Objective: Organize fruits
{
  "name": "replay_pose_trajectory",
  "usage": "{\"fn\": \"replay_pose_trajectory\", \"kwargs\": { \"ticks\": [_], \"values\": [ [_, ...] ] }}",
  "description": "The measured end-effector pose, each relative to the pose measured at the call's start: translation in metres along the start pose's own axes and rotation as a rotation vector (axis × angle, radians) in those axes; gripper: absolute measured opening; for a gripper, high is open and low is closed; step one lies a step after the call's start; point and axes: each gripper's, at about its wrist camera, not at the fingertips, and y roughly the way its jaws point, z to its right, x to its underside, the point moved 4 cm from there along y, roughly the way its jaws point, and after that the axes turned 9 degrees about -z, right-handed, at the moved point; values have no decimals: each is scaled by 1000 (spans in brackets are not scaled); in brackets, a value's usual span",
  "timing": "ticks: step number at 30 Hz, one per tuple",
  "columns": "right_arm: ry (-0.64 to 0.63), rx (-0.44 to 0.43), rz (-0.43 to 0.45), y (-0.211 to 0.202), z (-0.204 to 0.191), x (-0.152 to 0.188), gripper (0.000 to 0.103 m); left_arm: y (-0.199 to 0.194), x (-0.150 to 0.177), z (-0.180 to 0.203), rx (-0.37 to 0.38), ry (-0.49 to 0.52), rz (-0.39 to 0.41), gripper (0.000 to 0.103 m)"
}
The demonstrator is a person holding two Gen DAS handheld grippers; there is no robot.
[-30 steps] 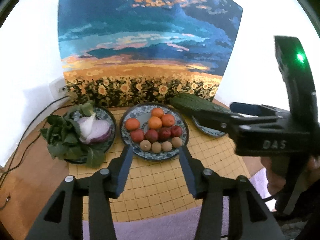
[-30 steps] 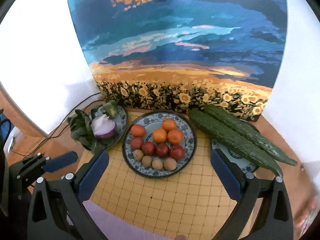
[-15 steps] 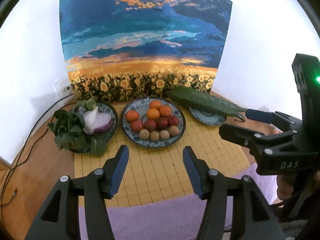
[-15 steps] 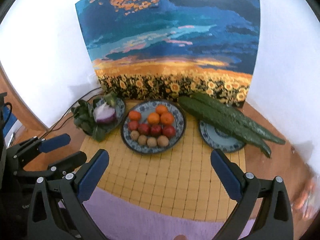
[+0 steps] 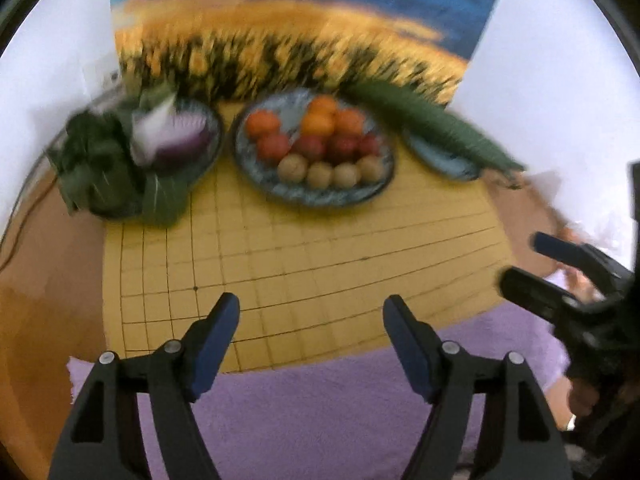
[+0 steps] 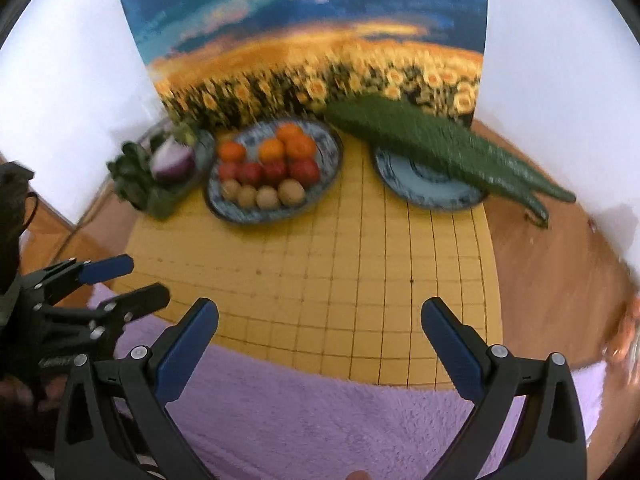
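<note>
A sunflower-field painting (image 6: 316, 36) stands against the white wall at the table's back edge. A yellow gridded mat (image 6: 360, 264) covers the table's middle, and a purple fluffy cloth (image 6: 320, 420) overlaps the mat's front edge. Blurred cables (image 5: 16, 232) run along the left edge.

Bright, even light, white walls (image 6: 560, 80) blown out. Motion blur smears the far painting (image 5: 288, 52) and fruit plate (image 5: 316, 196) in both views; fisheye bends edges, corners black.

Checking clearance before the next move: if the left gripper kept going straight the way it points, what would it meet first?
Probably the bare yellow gridded mat, short of the blue patterned fruit plate; the left gripper holds nothing, jaws opening. Blur leaves depth unclear.
</note>
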Motion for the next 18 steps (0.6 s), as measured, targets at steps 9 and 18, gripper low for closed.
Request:
{"fn": "replay_pose_trajectory", "kwargs": {
  "ticks": [9,18],
  "values": [
    [-43,113,-51,50,2,3,103,51,1,-12,-171,12,-55,79],
    [-85,126,-102,79,0,-4,103,60,-11,-17,-192,-34,-9,102]
  ]
}}
